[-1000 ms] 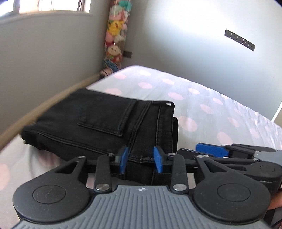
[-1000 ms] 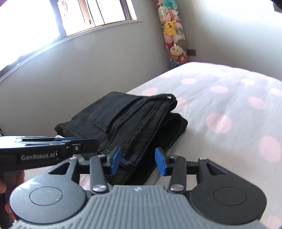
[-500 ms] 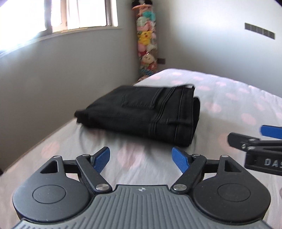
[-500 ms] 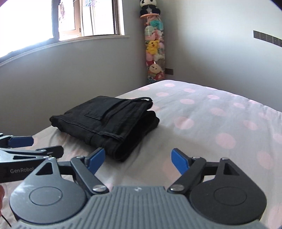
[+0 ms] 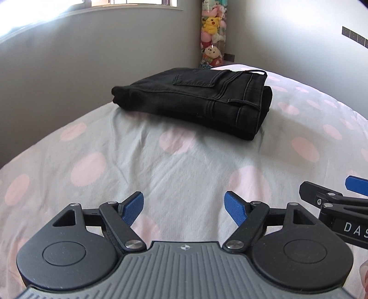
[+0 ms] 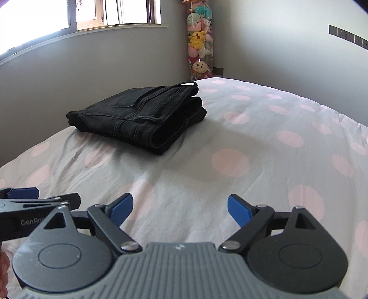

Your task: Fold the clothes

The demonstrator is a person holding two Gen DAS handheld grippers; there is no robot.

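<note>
— Black jeans (image 5: 197,99): where are they?

— Folded into a compact stack on my bed sheet (image 5: 184,165), the grey one with pink dots, toward its far side near the wall below the window (image 6: 92,13). A back pocket faces up, and the folded layers show along the edge on the right.

— And your 2 tongs?

— My left gripper (image 5: 184,208) has just spread its jaws; they now stand wide with only sheet between the blue pads (image 5: 133,208). My right gripper (image 6: 180,210) is the same: jaws just opened, gaping, nothing between them. Both hover over the near part of the bed, well apart from the jeans, side by side; each shows at the edge of the other's view.

— Anything else there?

— A tall clear tube of plush toys (image 6: 200,41) stands in the corner behind the bed.
</note>
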